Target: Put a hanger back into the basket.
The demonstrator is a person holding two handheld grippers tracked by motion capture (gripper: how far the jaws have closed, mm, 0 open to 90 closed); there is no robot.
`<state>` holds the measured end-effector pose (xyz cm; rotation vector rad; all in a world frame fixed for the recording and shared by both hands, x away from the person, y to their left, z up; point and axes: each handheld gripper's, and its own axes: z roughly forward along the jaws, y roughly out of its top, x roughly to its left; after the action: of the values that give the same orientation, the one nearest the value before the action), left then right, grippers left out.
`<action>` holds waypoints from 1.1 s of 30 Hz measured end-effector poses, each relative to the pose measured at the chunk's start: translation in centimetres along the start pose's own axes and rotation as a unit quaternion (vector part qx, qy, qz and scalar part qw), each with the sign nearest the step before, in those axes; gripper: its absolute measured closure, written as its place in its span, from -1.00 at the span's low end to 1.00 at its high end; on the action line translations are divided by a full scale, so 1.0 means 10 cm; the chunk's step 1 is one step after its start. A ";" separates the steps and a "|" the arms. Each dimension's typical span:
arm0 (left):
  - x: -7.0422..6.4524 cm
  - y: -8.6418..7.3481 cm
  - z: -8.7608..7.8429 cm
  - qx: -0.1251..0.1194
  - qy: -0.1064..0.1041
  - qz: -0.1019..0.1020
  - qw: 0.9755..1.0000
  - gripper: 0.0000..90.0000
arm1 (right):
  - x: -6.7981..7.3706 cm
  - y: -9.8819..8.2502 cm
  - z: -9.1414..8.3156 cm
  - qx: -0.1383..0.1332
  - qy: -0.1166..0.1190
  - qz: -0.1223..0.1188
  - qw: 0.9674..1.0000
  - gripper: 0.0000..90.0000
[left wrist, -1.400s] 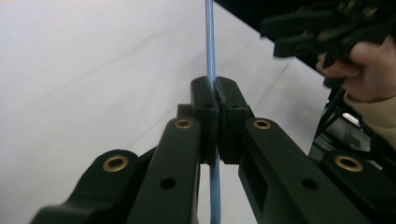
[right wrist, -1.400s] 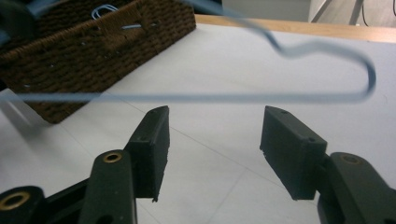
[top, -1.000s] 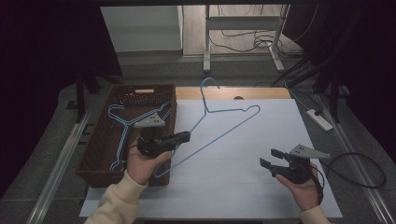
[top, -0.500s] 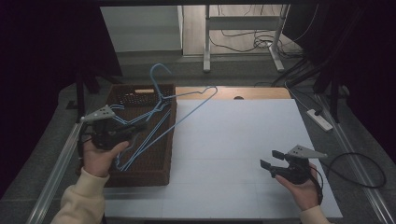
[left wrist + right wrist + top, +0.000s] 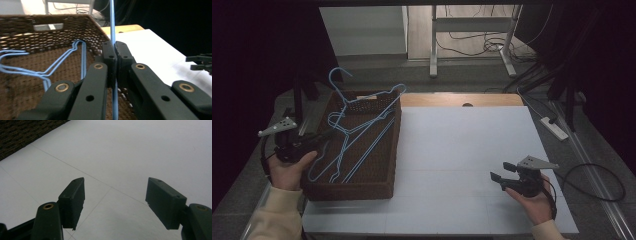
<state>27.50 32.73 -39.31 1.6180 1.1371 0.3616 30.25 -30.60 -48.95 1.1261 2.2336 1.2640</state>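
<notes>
We see the left gripper [image 5: 319, 138] at the basket's [image 5: 357, 190] left rim, its fingers [image 5: 109, 53] clamped tight on the wire of a blue hanger [image 5: 362, 117] that tilts over the basket, above the other hangers [image 5: 45, 72] inside. The right gripper [image 5: 502, 173] hovers over the white worktop [image 5: 452, 145], fingers [image 5: 75, 197] wide apart and holding nothing

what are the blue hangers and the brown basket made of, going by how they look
Blue hangers: thin bent wire, likely metal under a smooth light-blue coating; the rod clamped in the left gripper is slim and evenly coloured. Basket: dark brown woven wicker or rattan, possibly a plastic imitation; the left gripper view shows a matte criss-cross weave and a cut-out handle slot.
</notes>
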 end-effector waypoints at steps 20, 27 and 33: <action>0.27 -0.17 0.23 0.067 0.041 -0.008 0.997 0.94 | 0.00 -0.01 0.03 0.008 -0.003 0.001 1.000 -0.29; 0.26 -0.20 0.37 0.096 0.044 -0.011 0.994 0.94 | 0.00 -0.01 0.03 0.009 -0.002 0.002 1.000 -0.29; 0.27 -0.20 0.45 0.122 0.045 -0.020 0.991 0.94 | 0.00 -0.01 0.03 0.010 -0.002 0.002 1.000 -0.29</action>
<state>31.13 32.21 -43.63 1.8041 1.3203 0.2790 30.39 -30.47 -49.17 1.1393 2.2460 1.2428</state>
